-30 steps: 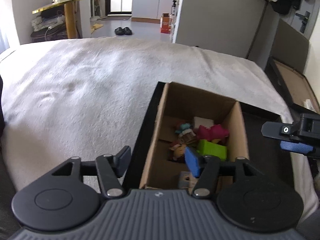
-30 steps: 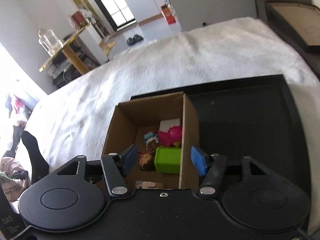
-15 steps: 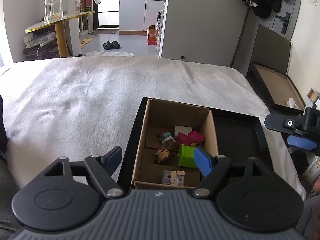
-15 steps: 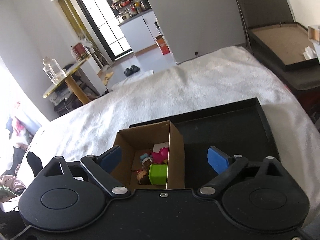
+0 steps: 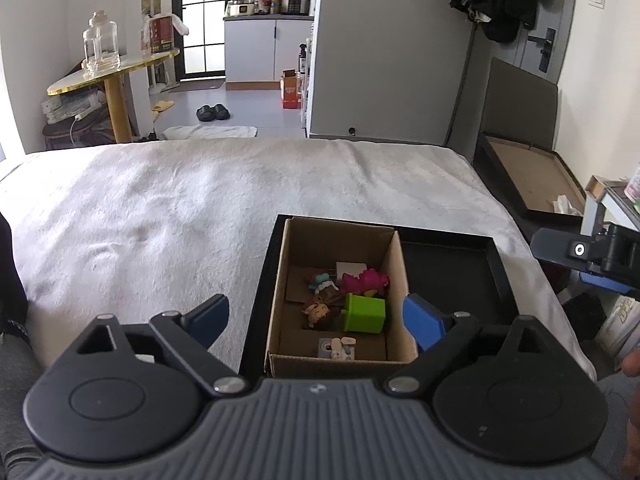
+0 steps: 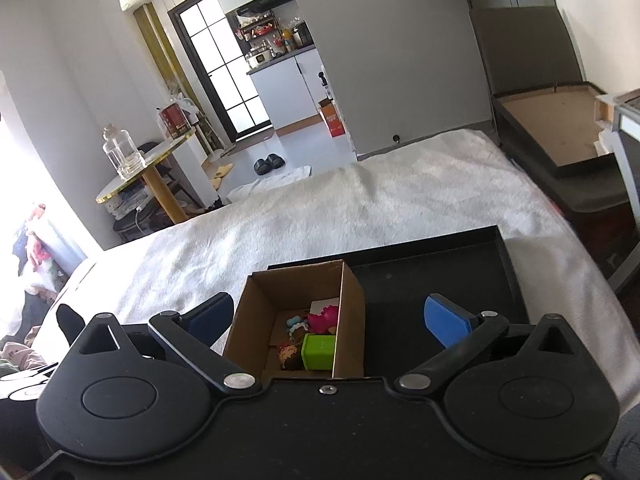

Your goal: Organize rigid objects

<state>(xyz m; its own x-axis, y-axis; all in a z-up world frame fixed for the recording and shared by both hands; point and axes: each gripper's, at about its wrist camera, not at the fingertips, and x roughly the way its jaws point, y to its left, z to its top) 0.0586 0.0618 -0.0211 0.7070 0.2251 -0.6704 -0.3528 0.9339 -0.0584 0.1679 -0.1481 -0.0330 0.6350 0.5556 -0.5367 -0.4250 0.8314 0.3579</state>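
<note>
A brown cardboard box stands in the left part of a black tray on a white bed. Inside lie a green block, a pink toy, small figurines and a white card. My left gripper hovers above the box's near side, its jaws opening, nothing held between them. My right gripper also hangs above the box, jaws opening wide and empty. A finger of the right gripper shows at the right edge of the left wrist view.
The white blanket spreads left and beyond the tray. A second dark tray with a brown lining stands off the bed's right side. A gold-edged side table with a glass jar is at far left. A socked foot lies near left.
Both grippers have risen and pulled back from the box, which now looks smaller. Both pairs of jaws have spread wider. The toys in the box lie as before.
</note>
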